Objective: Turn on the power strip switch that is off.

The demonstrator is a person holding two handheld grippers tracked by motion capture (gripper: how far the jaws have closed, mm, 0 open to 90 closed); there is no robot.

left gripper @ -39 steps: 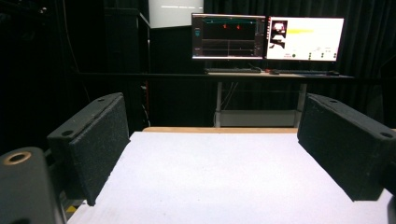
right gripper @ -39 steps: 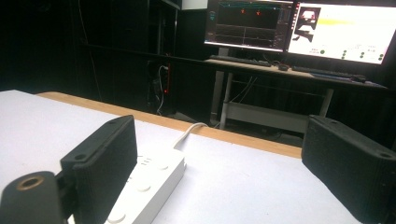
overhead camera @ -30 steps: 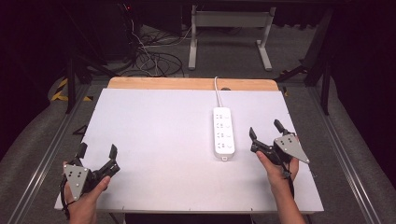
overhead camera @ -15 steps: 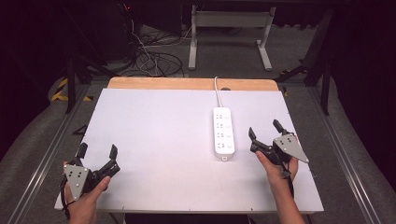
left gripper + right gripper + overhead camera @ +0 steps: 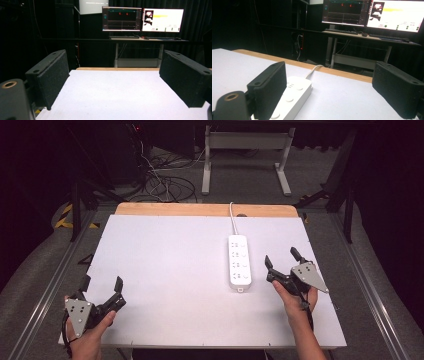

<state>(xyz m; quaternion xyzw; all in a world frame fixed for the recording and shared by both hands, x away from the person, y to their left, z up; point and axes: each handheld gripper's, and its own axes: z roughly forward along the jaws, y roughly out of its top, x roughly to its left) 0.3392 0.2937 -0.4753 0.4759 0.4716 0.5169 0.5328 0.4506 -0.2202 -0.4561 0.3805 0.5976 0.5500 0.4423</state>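
Meanwhile, nothing moved: both grippers waited, jaws spread, around an untouched power strip.

The white plastic power strip (image 5: 239, 261) lay right of centre on the white table board (image 5: 165, 265), its white cable (image 5: 232, 216) running to the far edge. The right gripper (image 5: 282, 266) sat just beside it exactly as a second earlier, empty; the left gripper (image 5: 101, 292) stayed well apart at the near-left corner (no containers anywhere).

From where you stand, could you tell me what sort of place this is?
Probably a lab or recording studio for manipulation data, not a home. Two lit monitors sit on a desk behind the white table, black curtains hang around, and loose cables lie on the floor.
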